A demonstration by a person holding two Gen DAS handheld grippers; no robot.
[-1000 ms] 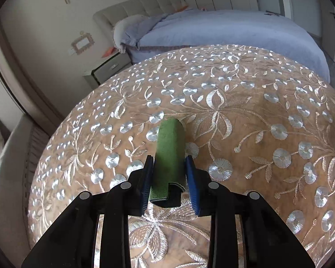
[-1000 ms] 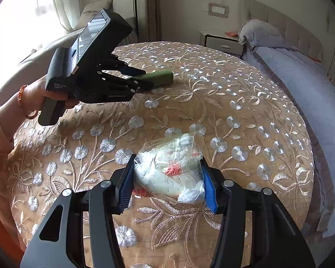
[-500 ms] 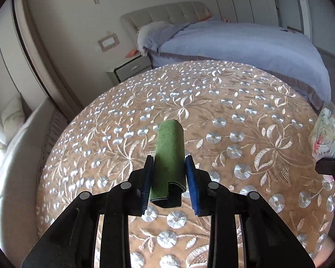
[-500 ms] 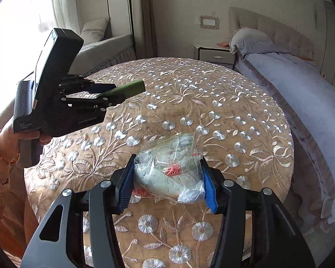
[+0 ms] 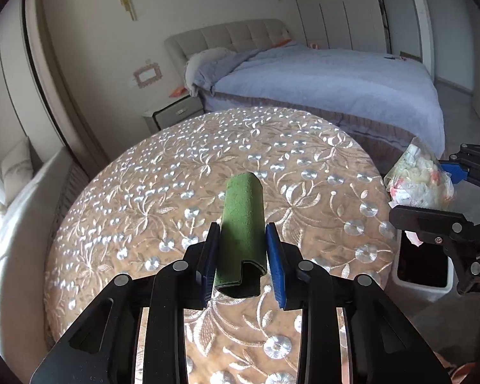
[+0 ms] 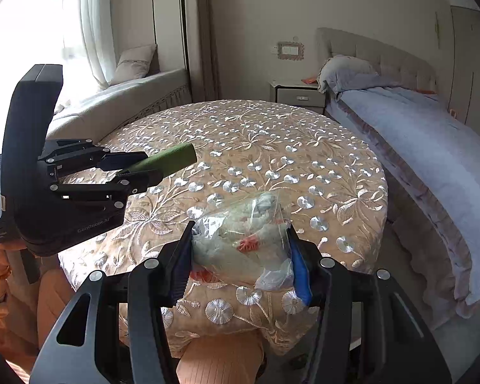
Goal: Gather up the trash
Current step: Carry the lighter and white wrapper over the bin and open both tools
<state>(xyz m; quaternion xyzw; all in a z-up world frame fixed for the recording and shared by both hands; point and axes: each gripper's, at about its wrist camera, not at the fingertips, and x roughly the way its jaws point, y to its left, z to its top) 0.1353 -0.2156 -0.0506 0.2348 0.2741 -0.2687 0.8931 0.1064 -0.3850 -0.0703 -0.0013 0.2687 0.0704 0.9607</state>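
Trash is in both hands, lifted clear above the round table (image 5: pixel 137 192); the left gripper (image 5: pixel 244 256) is clamped on a green roll (image 5: pixel 243 220), pinched across its near end with most of its length sticking forward past the pads; it looks like folded felt or card, light and fairly stiff, its matte surface unlikely to slip, and the hold near one end seems sound for so light a thing; the right gripper (image 6: pixel 241 265) is closed on a clear bag of scraps (image 6: pixel 246 243), soft, crinkly and light; the film may slide between the pads, so gripping the stuffed middle, as now, seems safer than a loose corner; in the left view this bag (image 5: pixel 416 179) hangs beyond the table's right edge, above a dark-lined bin (image 5: pixel 422 265) on the floor just beside the table; there is open air around the bin mouth, though the bed (image 5: pixel 336 86) lies close behind; farther off stand a nightstand (image 5: pixel 172 115) and the window seat (image 6: pixel 137 92).
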